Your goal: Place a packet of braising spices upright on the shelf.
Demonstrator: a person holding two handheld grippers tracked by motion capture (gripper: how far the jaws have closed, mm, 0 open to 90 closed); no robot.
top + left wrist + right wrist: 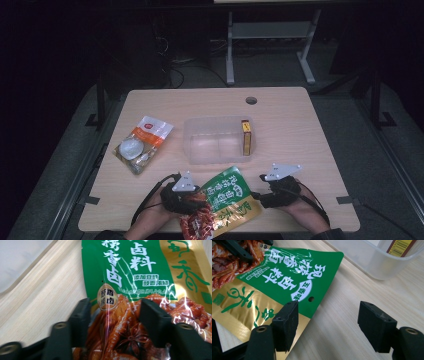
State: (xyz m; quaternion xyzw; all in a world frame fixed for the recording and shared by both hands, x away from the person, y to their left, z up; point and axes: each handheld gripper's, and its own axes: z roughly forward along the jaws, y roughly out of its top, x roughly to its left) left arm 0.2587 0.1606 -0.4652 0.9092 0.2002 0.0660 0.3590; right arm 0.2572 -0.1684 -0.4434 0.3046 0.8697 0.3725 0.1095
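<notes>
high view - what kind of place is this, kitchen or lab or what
Probably a lab or recording workspace, not a kitchen: a bare wooden table stands on a grey floor with cables behind it and a metal stand, and food packets are laid out around a clear plastic bin.

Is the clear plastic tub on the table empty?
No, the clear plastic tub holds a yellow and red box against its right wall.

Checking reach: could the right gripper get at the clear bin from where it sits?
Probably yes. The right gripper sits open on bare table just near of the clear bin, nothing between them; the green pouch lies off to its side.
</notes>
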